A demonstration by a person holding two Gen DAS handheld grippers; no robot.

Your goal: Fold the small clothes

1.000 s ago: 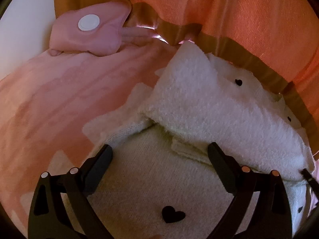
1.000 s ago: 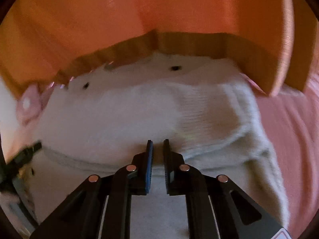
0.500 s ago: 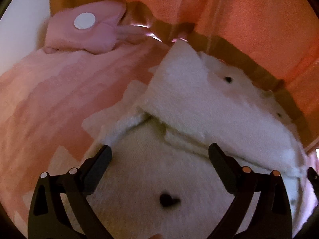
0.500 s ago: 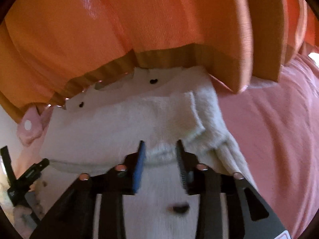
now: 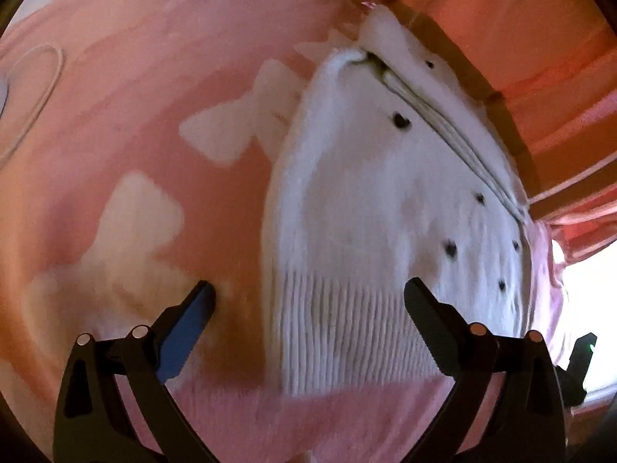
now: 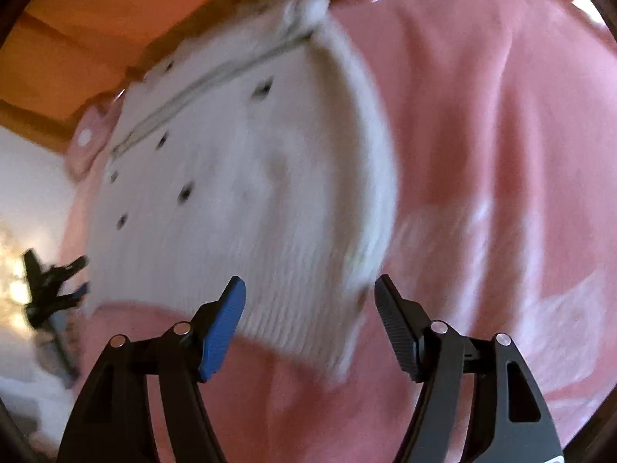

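A small white knitted garment point(image 5: 385, 208) with dark heart spots lies folded flat on the pink bedspread point(image 5: 115, 77), its ribbed hem toward me. It also shows in the right wrist view point(image 6: 239, 177), blurred. My left gripper point(image 5: 308, 305) is open and empty, just above the hem's left corner. My right gripper point(image 6: 310, 301) is open and empty, over the hem's right corner. The left gripper also shows at the left edge of the right wrist view point(image 6: 50, 281).
An orange curtain point(image 5: 520, 38) hangs along the far edge behind the garment. The bedspread has pale bow patterns point(image 5: 239, 123). A pink plush item point(image 6: 86, 139) lies at the far left. A white cord point(image 5: 34, 88) lies on the bed at left.
Both grippers have pulled back toward me and risen. The right gripper opened and let go of the garment. The garment now lies folded flat with its hem in front.
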